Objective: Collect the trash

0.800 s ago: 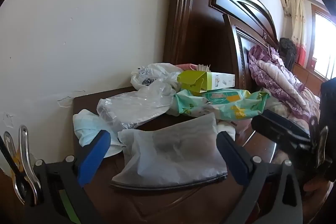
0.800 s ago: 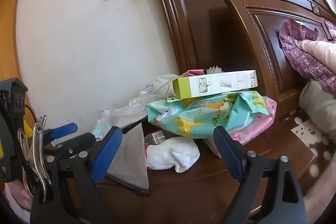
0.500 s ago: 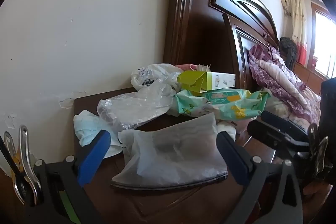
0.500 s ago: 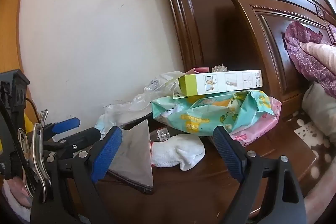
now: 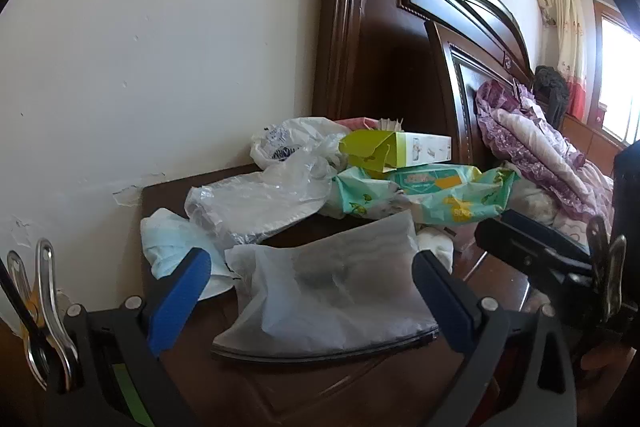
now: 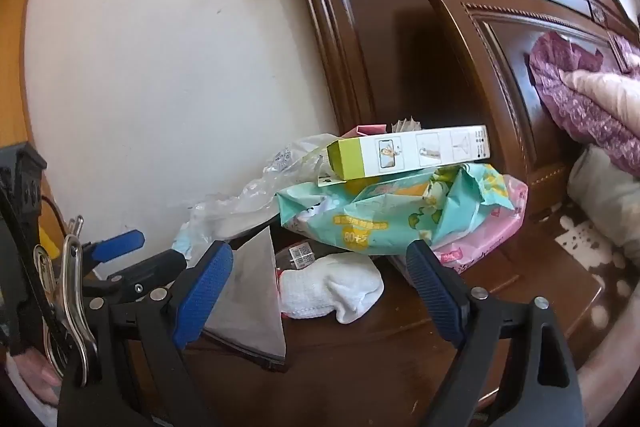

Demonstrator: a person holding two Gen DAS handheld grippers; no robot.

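Trash is piled on a dark wooden nightstand [image 5: 304, 391] [image 6: 360, 359]. A frosted zip bag [image 5: 332, 291] [image 6: 248, 291] lies at the front, right before my open left gripper [image 5: 310, 289], its fingers apart on either side and not touching it. Behind it lie a crumpled clear plastic bag [image 5: 256, 203], a pale blue mask [image 5: 168, 239], a teal wet-wipe pack [image 5: 432, 195] [image 6: 392, 211] and a green-and-white carton [image 5: 404, 151] [image 6: 412, 153] on top. My right gripper [image 6: 320, 275] is open in front of a white sock [image 6: 332, 291].
A white wall and the carved brown headboard [image 5: 384, 39] [image 6: 420, 27] stand behind the pile. A purple quilt [image 5: 536, 147] [image 6: 588, 95] lies on the bed at right. The right gripper's body [image 5: 532, 251] shows in the left wrist view, and the left gripper [image 6: 128, 259] in the right wrist view.
The right wrist view has shifted so the pile sits further right and nearer. The left gripper has stayed still.
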